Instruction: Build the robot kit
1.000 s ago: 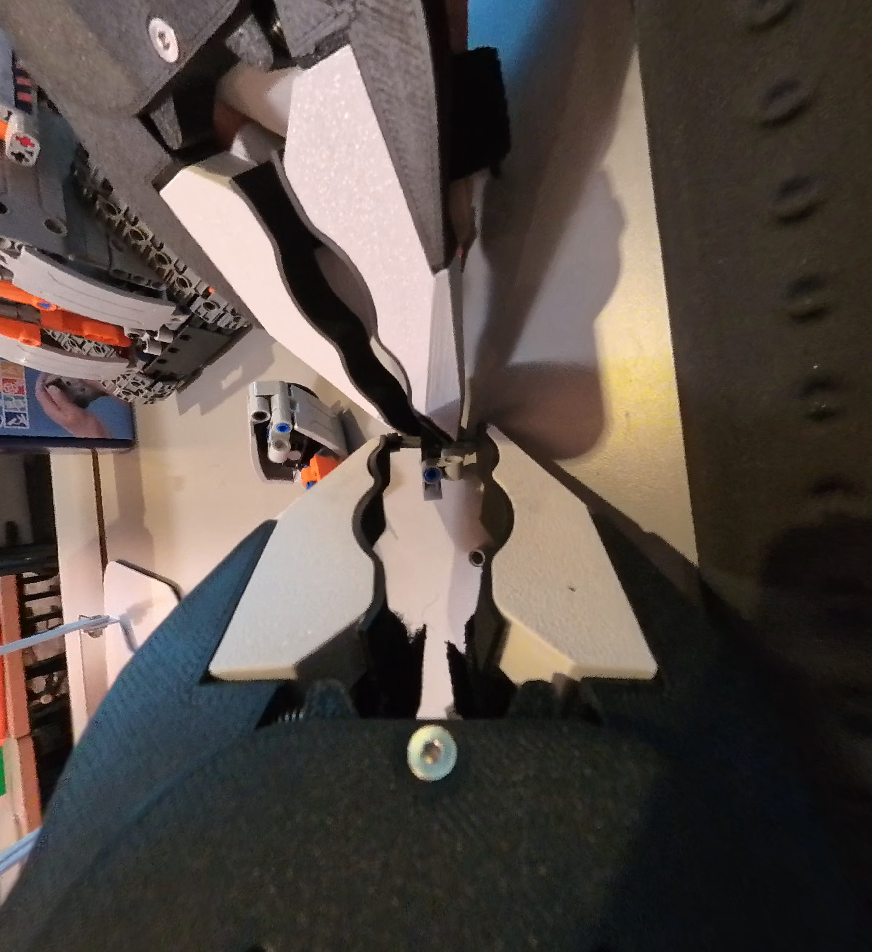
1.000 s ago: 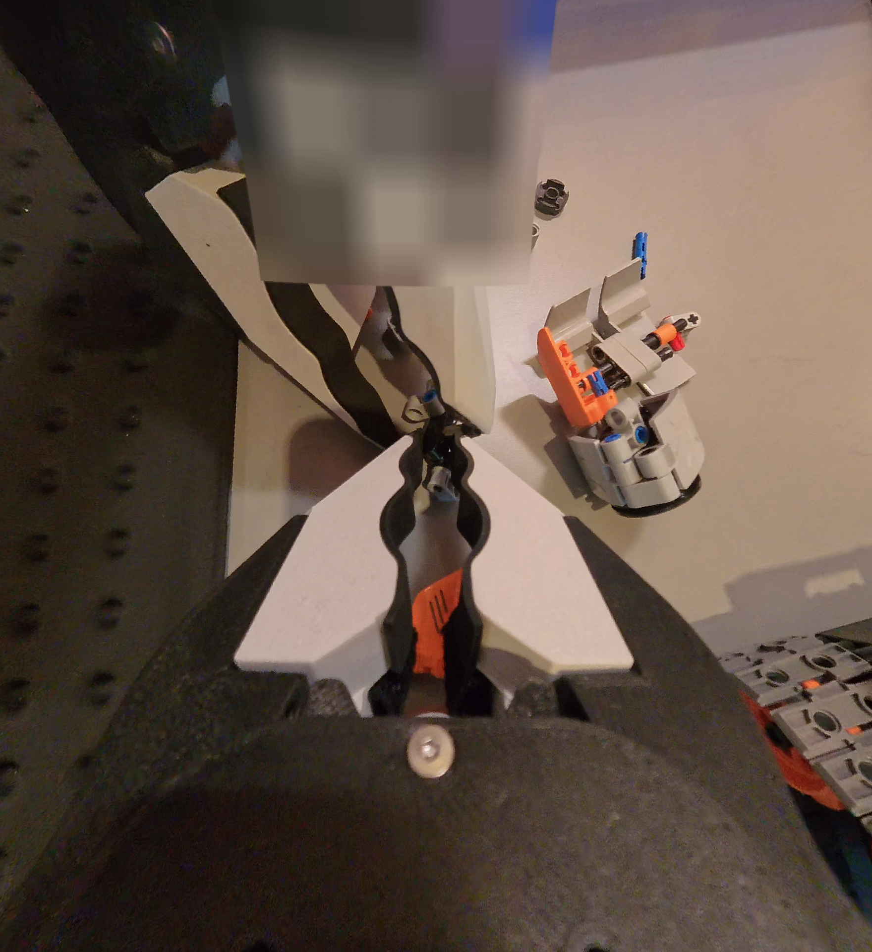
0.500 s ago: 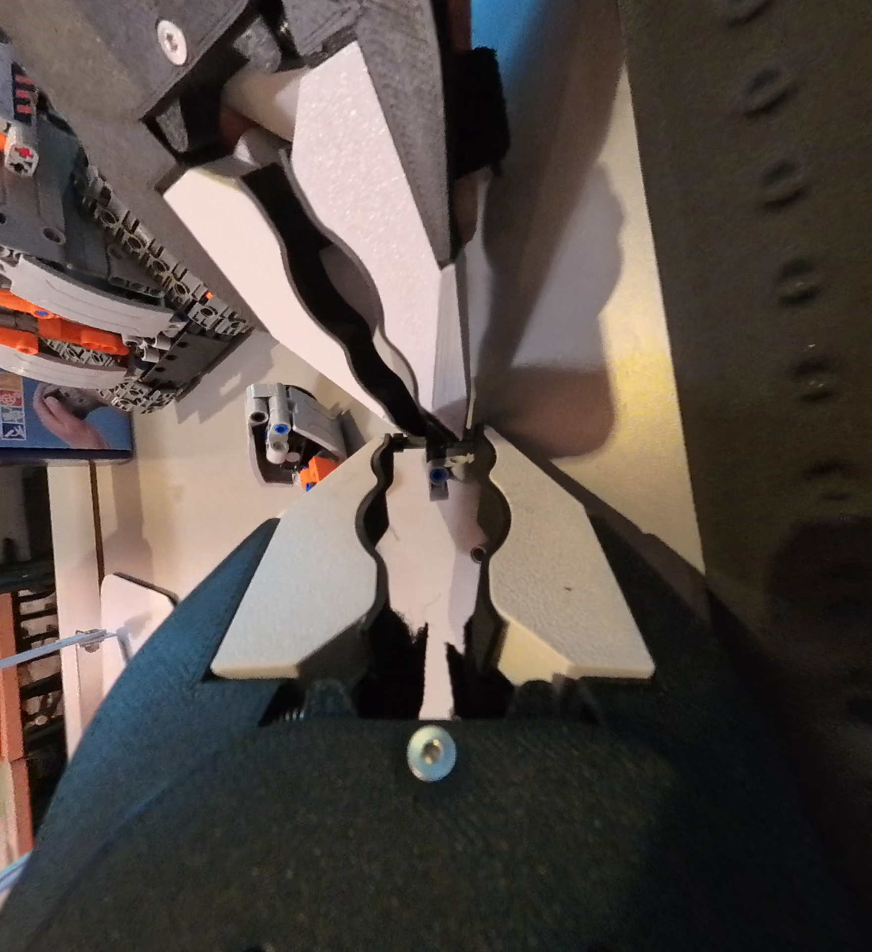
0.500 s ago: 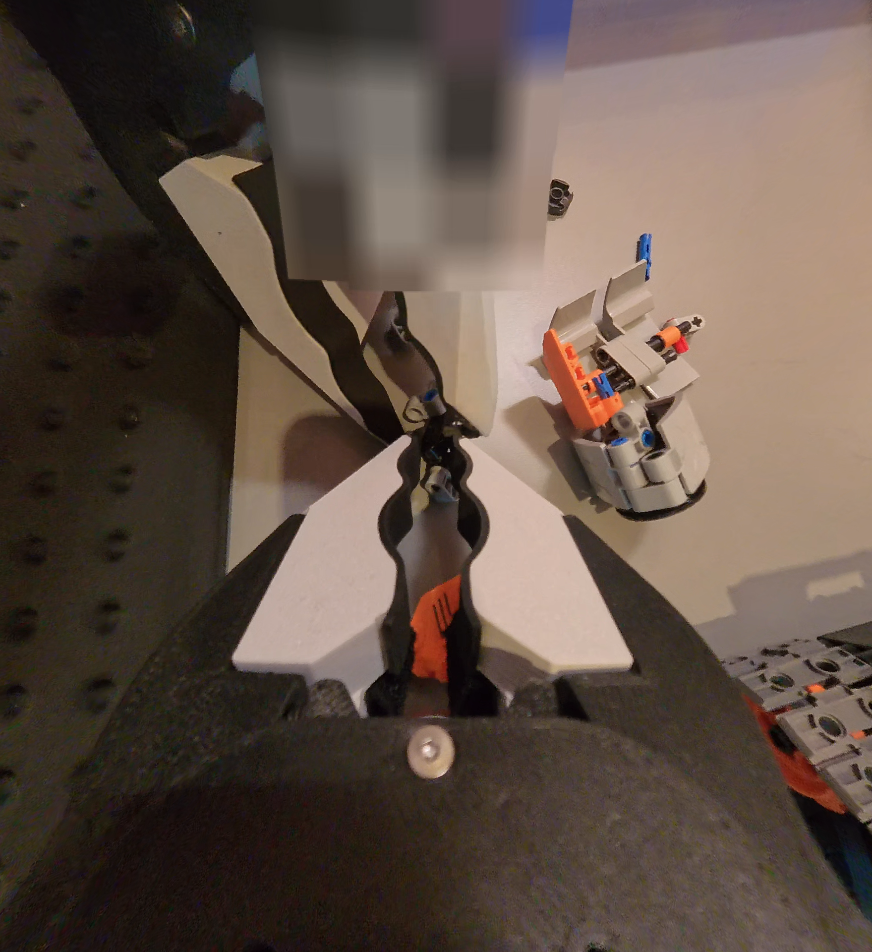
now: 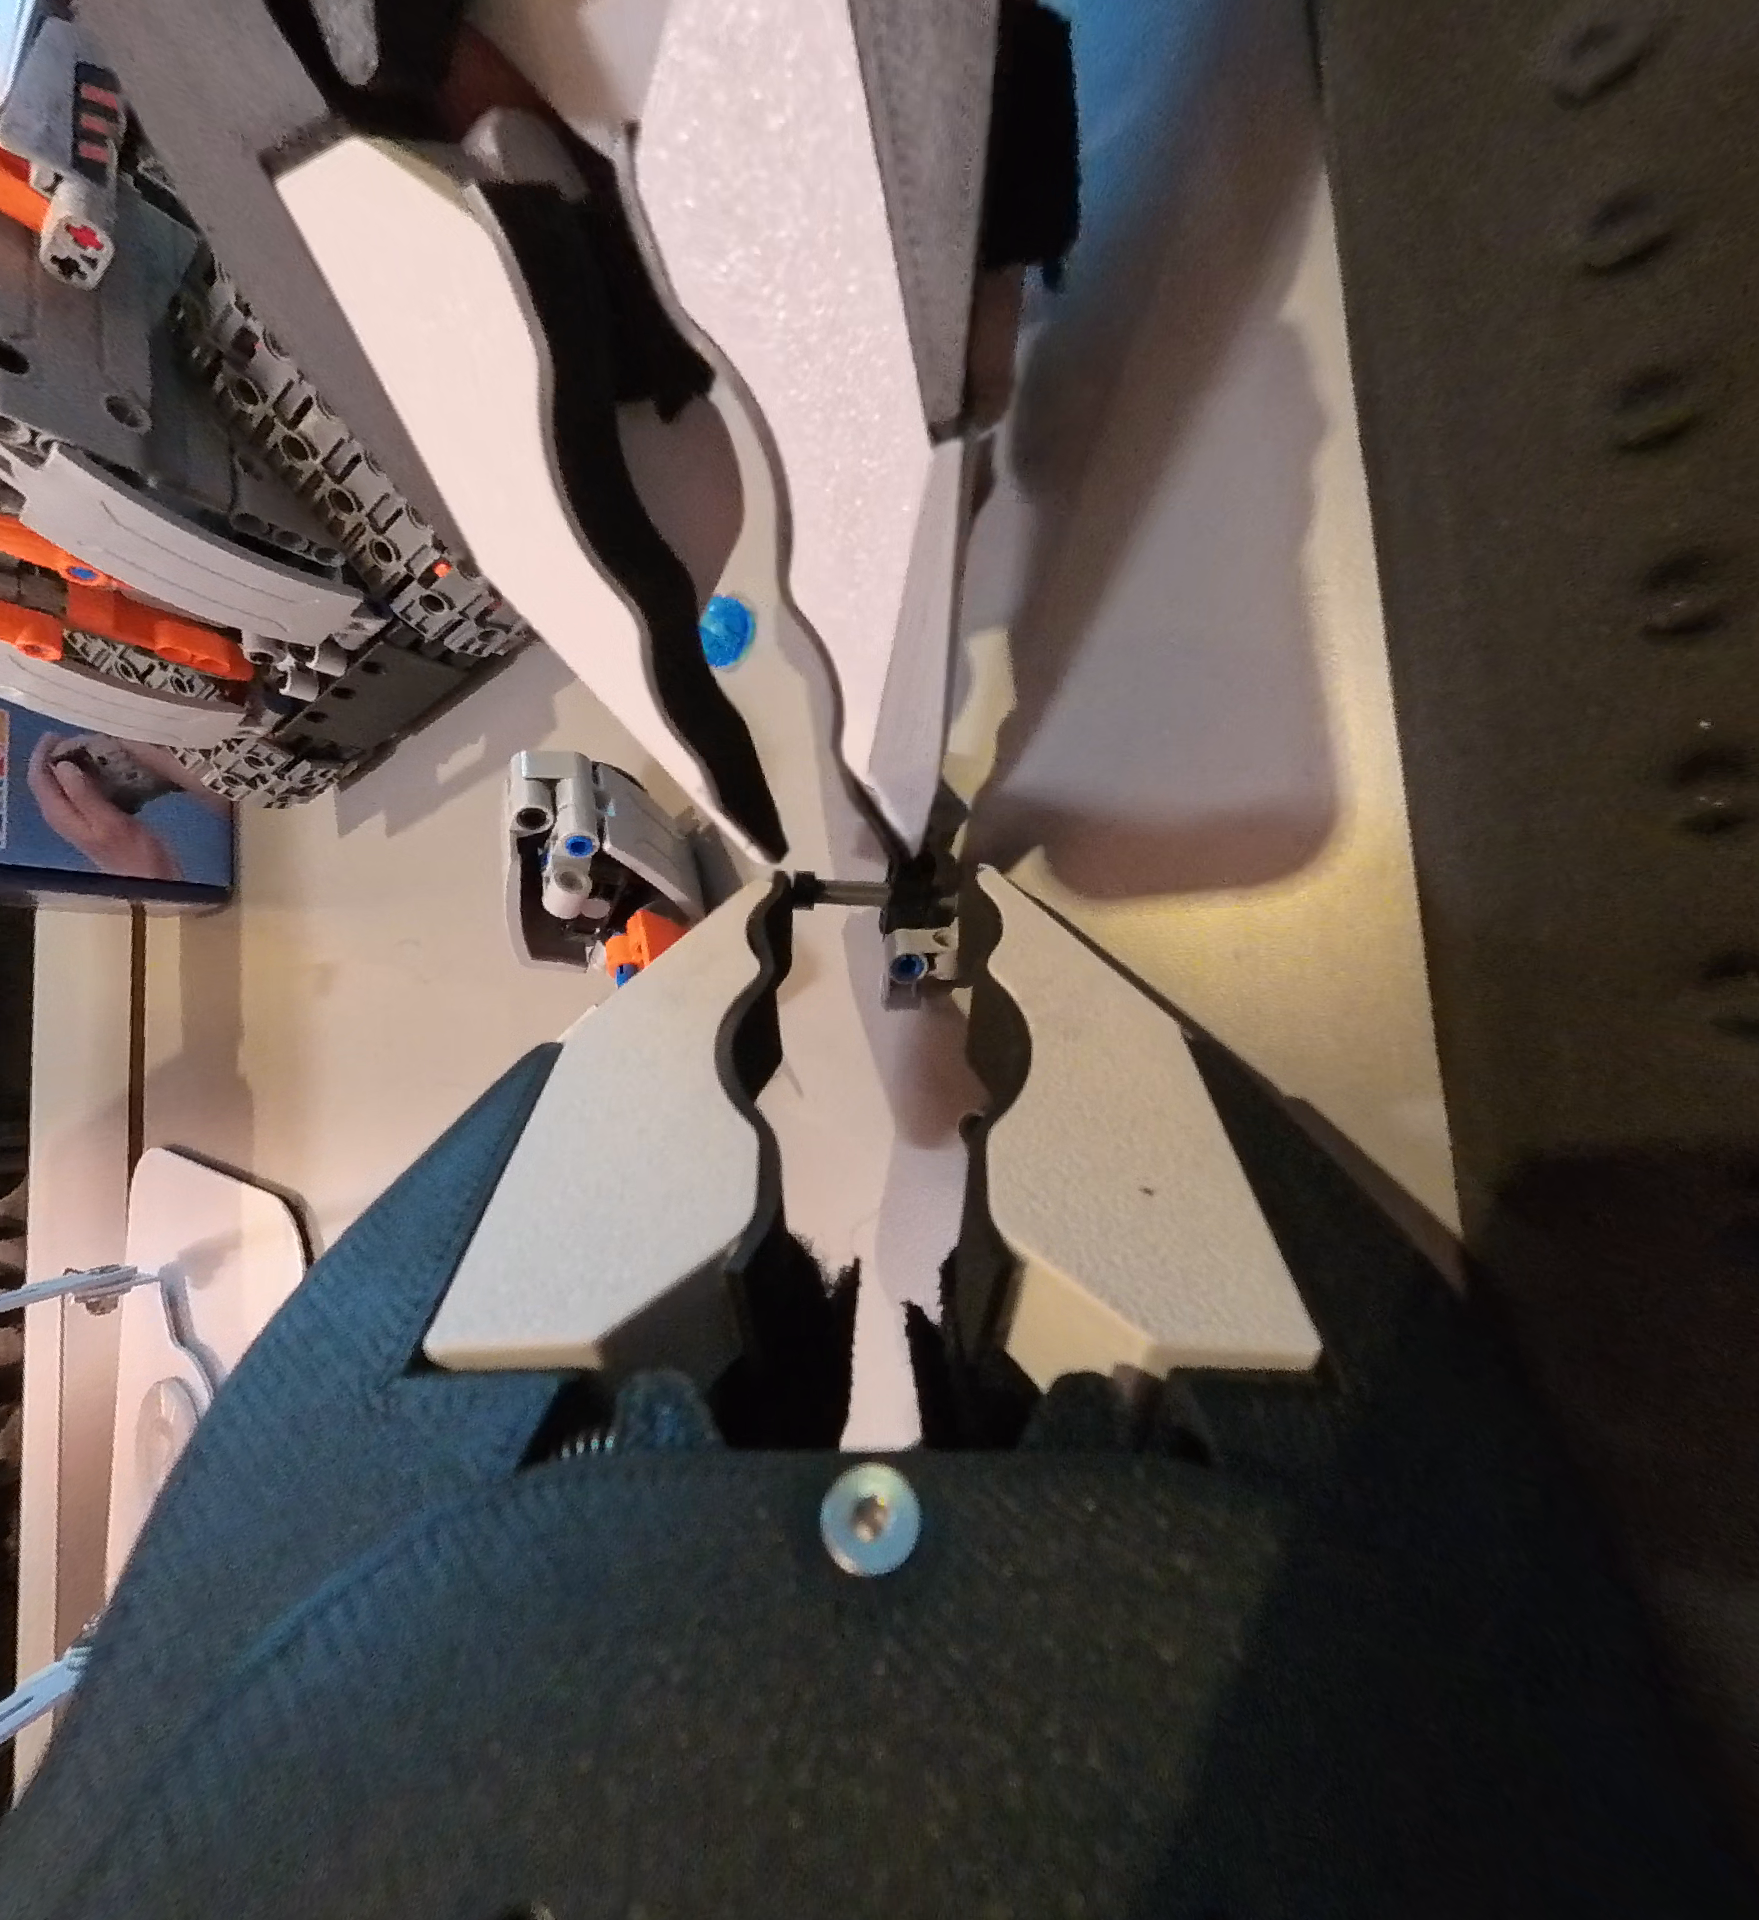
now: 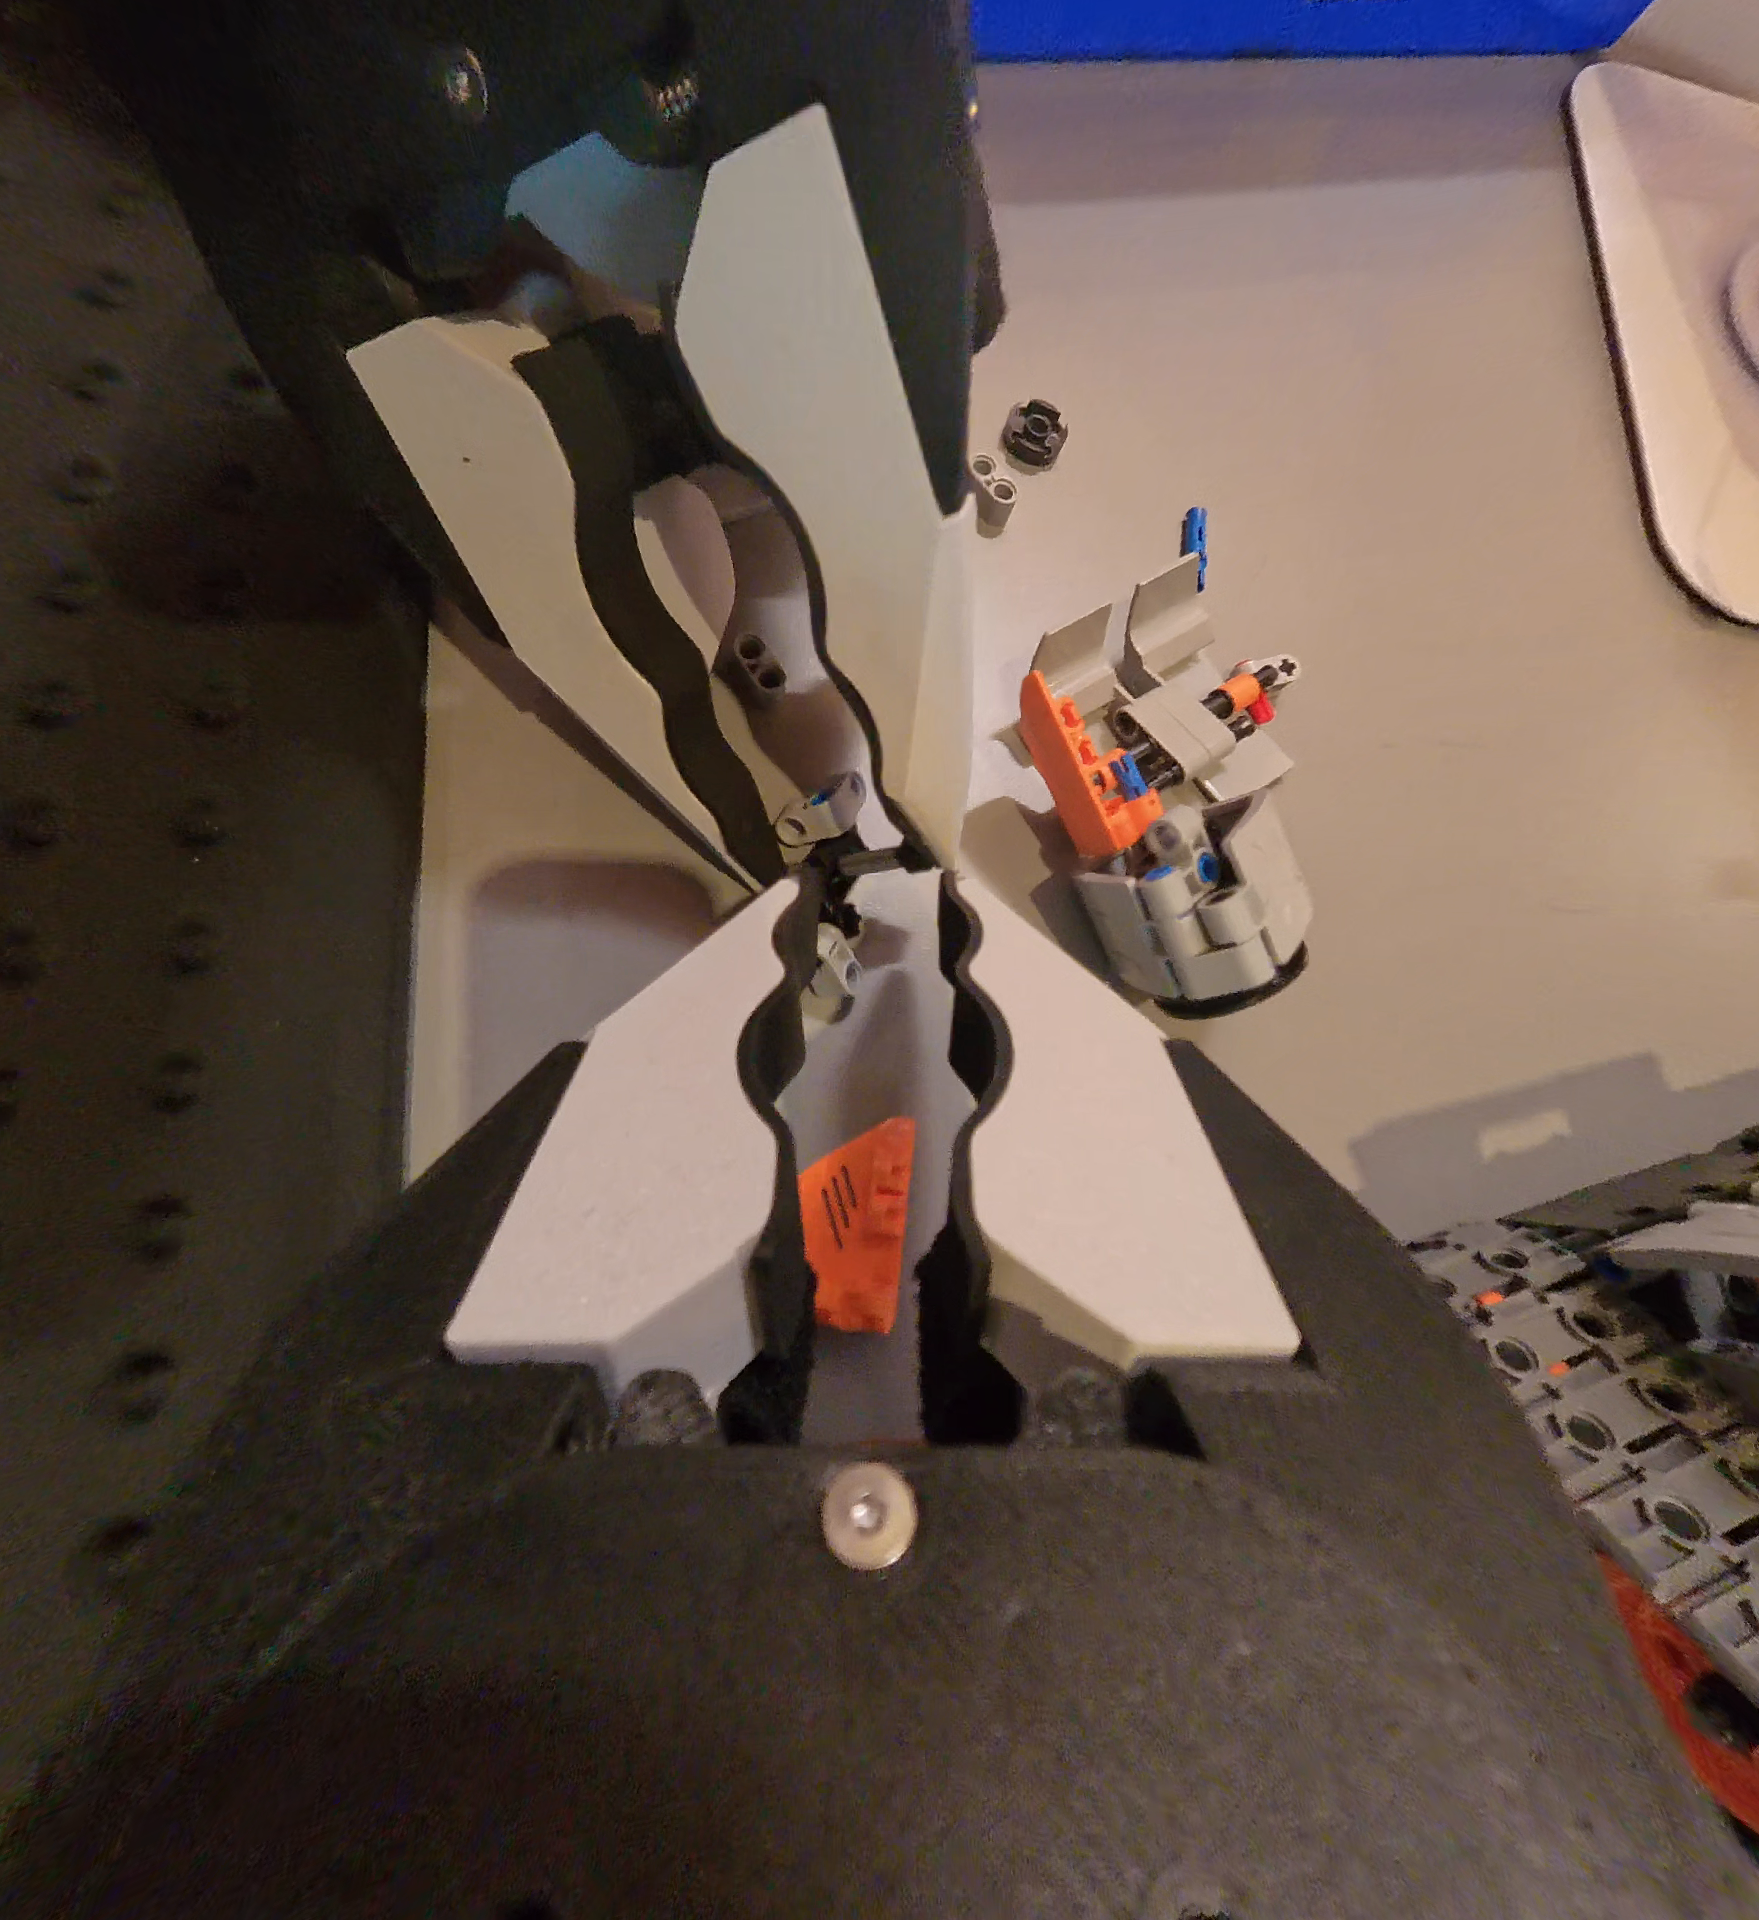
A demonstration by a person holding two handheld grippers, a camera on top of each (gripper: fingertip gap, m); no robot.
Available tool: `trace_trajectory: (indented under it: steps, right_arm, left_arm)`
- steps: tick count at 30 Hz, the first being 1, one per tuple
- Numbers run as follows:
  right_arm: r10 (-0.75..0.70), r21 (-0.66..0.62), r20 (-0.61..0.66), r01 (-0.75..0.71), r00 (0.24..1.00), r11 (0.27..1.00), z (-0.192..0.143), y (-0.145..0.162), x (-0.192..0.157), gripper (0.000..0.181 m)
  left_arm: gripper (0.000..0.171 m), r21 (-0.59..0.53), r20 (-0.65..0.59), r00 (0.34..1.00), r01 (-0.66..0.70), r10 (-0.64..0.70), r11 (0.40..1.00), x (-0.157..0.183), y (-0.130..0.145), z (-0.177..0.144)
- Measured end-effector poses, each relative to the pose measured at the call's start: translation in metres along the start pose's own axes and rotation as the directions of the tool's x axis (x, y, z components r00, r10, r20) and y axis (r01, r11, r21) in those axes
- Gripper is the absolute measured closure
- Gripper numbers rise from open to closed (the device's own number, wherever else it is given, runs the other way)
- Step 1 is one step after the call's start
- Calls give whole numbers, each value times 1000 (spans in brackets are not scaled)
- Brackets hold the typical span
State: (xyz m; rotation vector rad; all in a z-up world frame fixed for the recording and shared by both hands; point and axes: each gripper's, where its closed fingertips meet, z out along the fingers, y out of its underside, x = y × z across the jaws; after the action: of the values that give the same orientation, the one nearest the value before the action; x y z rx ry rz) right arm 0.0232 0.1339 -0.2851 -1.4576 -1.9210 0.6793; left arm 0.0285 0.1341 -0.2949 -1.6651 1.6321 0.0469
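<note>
The left gripper (image 5: pixel 870 888) pinches a small connector piece (image 5: pixel 914 940) at its very tips, a grey link with a blue pin and a thin black axle that spans the narrow gap from one fingertip to the other. The right gripper (image 6: pixel 870 894) meets it nose to nose with its fingers apart. A second grey link of the same piece lies against that gripper's left finger, and its right finger touches nothing. So slight a part, caught only at the tips, probably calls for an even squeeze and no twisting, since a small tilt could flick it loose. Both grippers hang over the pale table (image 6: pixel 1374 364), beside a dark perforated board (image 6: pixel 127 727). An orange wedge brick (image 6: pixel 859 1236) lies on the table under the right gripper. A grey-and-orange sub-assembly (image 6: pixel 1166 831) stands just to the right of the meeting tips, with a small black round part (image 6: pixel 1036 429) beyond it. A large tracked brick model (image 5: pixel 179 540) and a blue box (image 5: pixel 44 790) lie farther out, and a white tray (image 6: pixel 1633 364) sits at the table's far corner.
</note>
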Motion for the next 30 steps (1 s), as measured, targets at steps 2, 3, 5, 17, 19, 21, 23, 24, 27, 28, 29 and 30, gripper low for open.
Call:
trace_trajectory:
  steps: [2, 3, 5, 17, 19, 21, 23, 24, 27, 28, 29, 30]
  right_arm:
    - [-6, 5, -2, 6, 1000, 1000, 0, -1, 0, 163]
    - [-7, 4, 1, 7, 1000, 1000, 1, 0, 0, 167]
    - [-17, -9, 0, 17, 1000, 1000, 3, 2, -1, 177]
    - [-3, 6, -23, 3, 1000, 1000, 0, -2, 3, 158]
    - [-16, -2, -33, 16, 999, 1000, 0, -1, 3, 153]
    - [-27, -9, -30, 27, 999, 1000, 3, 0, 1, 154]
    - [-37, -13, -37, 37, 999, 999, 3, 0, 1, 156]
    - [-41, -14, -38, 40, 998, 999, 3, 0, 1, 158]
    - [-60, -17, -49, 59, 997, 998, 4, 0, 1, 162]
    - [-60, -17, -51, 59, 997, 998, 4, -1, 1, 162]
    - [-60, -18, -49, 59, 997, 998, 5, 0, 1, 162]
    - [-63, -20, -46, 62, 997, 998, 5, 0, 0, 163]
  left_arm:
    - [142, -1, 6, 1000, -2, 2, 1000, -1, 0, 0]
    - [142, -1, 9, 1000, -2, 2, 1000, -1, 1, 0]
    - [142, 2, 13, 1000, -2, 2, 1000, -1, 0, 0]
    - [142, 2, 35, 999, -8, 8, 1000, -2, 0, 0]
    - [142, 3, 36, 999, -6, 5, 1000, -2, 0, 1]
    - [142, 4, 34, 999, 0, 0, 1000, -2, 0, 1]
    - [142, 5, 32, 999, 7, -7, 1000, -3, 1, 1]
    - [142, 3, 35, 999, 7, -7, 1000, -3, 1, 1]
    - [142, 1, 36, 999, 8, -8, 1000, -3, 1, 1]
    - [142, 0, 36, 999, 9, -9, 1000, -3, 2, 1]
    - [142, 0, 37, 999, 7, -7, 1000, -3, 2, 1]
    - [142, -1, 40, 999, 5, -5, 1000, -3, 2, 1]
